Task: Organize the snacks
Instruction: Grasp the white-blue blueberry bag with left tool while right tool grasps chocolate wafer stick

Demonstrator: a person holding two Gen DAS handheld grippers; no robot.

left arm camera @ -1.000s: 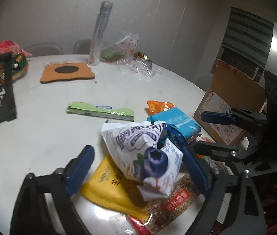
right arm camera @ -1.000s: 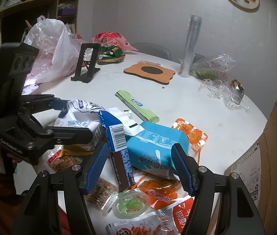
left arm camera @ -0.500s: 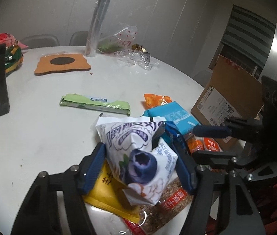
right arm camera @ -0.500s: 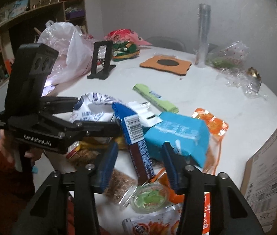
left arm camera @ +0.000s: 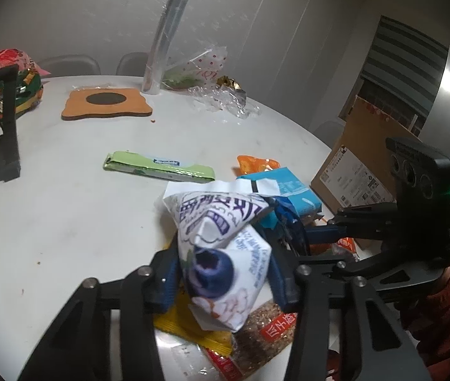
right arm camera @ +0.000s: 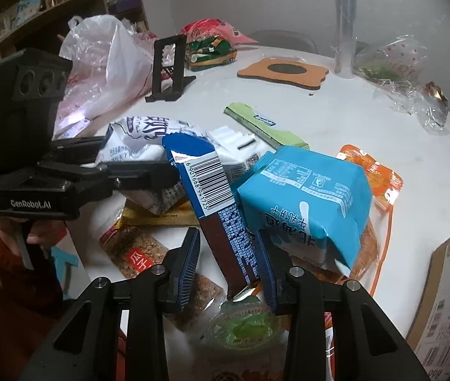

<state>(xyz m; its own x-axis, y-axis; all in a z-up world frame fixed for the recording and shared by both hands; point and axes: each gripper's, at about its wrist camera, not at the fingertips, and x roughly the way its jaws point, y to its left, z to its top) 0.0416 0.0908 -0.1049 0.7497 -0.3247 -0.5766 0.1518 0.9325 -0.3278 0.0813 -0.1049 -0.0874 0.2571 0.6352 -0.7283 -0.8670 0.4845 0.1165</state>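
Dim indoor light, cool grey cast, both views. Strong fisheye bending and black vignette at corners. Soft shadows under the snack pile ahead of the tongs. Glare off the clear wrap [left arm camera: 221, 103] beyond the tongs and the metal panel [left arm camera: 447, 95] far right. Slight overall softness, grain.

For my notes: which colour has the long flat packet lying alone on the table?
The long flat packet is light green with a small blue label, clearest in the left wrist view.

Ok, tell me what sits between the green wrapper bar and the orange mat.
Nothing: in the left wrist view, only bare white table lies between the green wrapper bar and the orange mat.
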